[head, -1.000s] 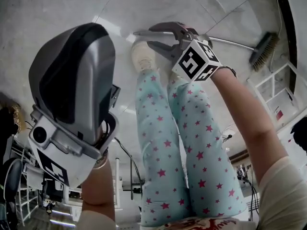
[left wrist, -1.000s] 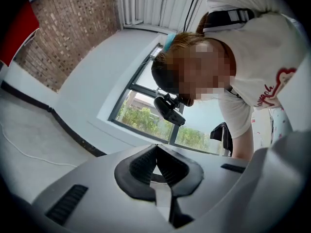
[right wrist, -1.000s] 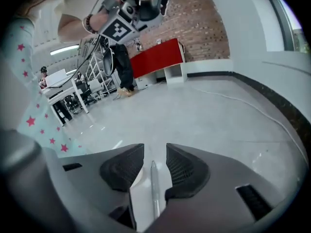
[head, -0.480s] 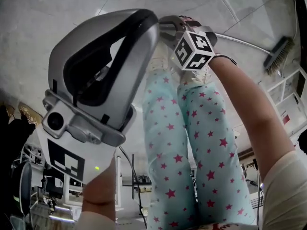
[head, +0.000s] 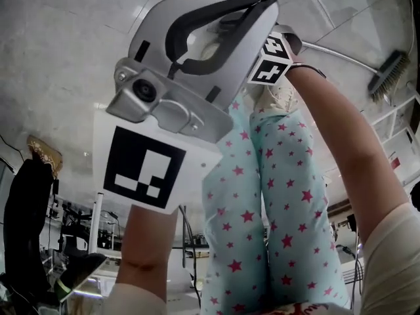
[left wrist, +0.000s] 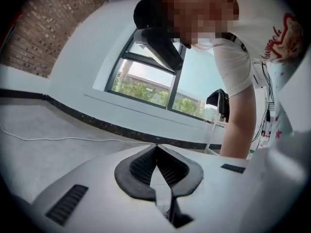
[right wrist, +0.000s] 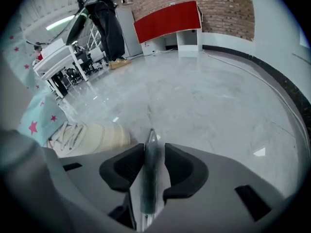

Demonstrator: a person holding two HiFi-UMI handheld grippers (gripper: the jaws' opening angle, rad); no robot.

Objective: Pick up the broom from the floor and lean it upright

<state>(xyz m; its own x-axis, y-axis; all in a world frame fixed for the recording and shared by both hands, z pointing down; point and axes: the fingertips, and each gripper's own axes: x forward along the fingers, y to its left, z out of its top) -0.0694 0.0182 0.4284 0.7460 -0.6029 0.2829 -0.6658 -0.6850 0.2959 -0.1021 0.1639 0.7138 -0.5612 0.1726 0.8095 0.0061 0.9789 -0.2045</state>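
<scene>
The broom lies low over the grey floor, its bristle head (head: 387, 74) at the far right and its thin metal handle (head: 335, 54) running left to my right gripper. The right gripper (right wrist: 148, 152) is shut on the handle (right wrist: 147, 178), which sits between the dark pads. In the head view only its marker cube (head: 272, 61) shows; its jaws are hidden behind my left gripper (head: 259, 5). The left gripper is raised close to the camera. In the left gripper view the left gripper (left wrist: 156, 148) is shut with nothing between its pads and faces a window.
My legs in star-print trousers (head: 262, 195) and a pale shoe (right wrist: 90, 137) stand right by the handle. A white shelf unit (head: 400, 136) is beside the broom head. A red cabinet (right wrist: 167, 21), white tables (right wrist: 53, 57) and a hanging dark coat (right wrist: 107, 23) line the far side.
My left gripper has swung up and to the right across the head view, now covering the right gripper's jaws. The right gripper stays shut on the handle.
</scene>
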